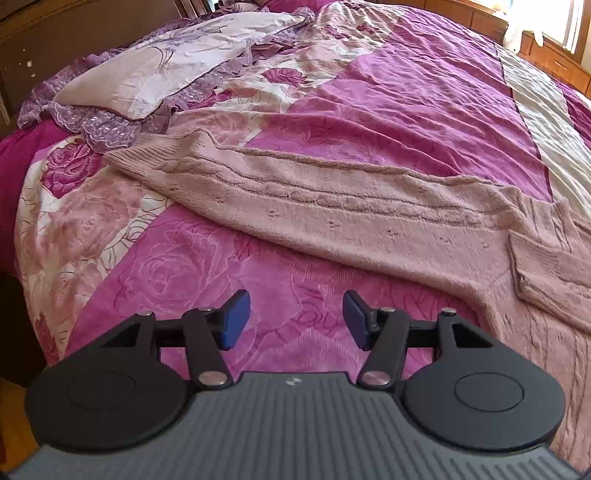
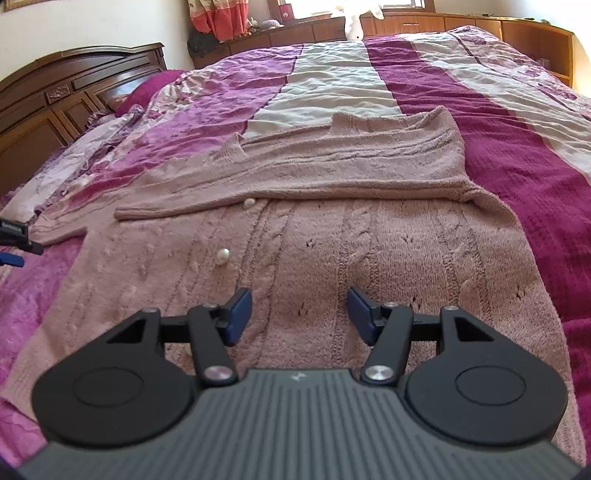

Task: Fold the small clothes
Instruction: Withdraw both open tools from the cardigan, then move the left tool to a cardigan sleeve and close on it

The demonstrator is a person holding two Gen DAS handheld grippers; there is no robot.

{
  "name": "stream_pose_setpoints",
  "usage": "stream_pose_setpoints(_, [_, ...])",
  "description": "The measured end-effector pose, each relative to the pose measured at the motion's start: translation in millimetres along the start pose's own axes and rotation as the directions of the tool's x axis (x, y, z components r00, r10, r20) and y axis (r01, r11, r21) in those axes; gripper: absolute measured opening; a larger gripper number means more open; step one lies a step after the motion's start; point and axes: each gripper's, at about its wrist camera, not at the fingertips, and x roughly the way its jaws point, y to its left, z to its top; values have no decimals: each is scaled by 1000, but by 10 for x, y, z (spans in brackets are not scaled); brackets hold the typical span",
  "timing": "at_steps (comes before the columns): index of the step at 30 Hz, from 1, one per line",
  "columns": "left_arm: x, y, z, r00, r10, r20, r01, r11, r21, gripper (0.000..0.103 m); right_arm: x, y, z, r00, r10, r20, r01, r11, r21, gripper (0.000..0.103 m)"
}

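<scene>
A pale pink cable-knit cardigan (image 2: 332, 243) with pearl buttons (image 2: 223, 255) lies flat on the bed. One sleeve is folded across its upper body. The other sleeve (image 1: 295, 188) stretches out to the left over the bedspread. My right gripper (image 2: 299, 314) hovers open over the cardigan's lower body, nothing between its blue pads. My left gripper (image 1: 295, 317) is open over bare bedspread, a little short of the outstretched sleeve. In the right wrist view the left gripper's tip (image 2: 14, 240) shows at the far left edge.
The bed carries a pink, magenta and cream rose-patterned bedspread (image 1: 406, 92). A lilac frilled pillow (image 1: 155, 74) lies at the head, by a dark wooden headboard (image 2: 55, 99). Wooden cabinets (image 2: 406, 26) line the far wall under a window.
</scene>
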Motion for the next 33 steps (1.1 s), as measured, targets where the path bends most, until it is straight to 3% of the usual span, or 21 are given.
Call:
stream_pose_setpoints(2, [53,8,35,1000,-4,5,4,1000,-11,72,13,2,-5,1000,-2,-1,2,1000,0,62])
stream_pose_setpoints(6, [172,3,95,1000,-16,1,16,999,-28,73,31,40,-3,1000,2,-1,-2,1000,-3,70])
stream_pose_setpoints(20, [477,-4,271,999,-31,24,33,994,-102,77,47,74,-6,1000,-20,-4,20,1000,-2,71])
stream_pose_setpoints(28, [568,55,303,999,-21,31,26,990,-141,85,60,91,-4,1000,-30,-9,30,1000,-7,72])
stream_pose_setpoints(33, [506,250,247,997,-39,61,53,965,-256,84,68,107,5,999,-39,-13,39,999,-9,72])
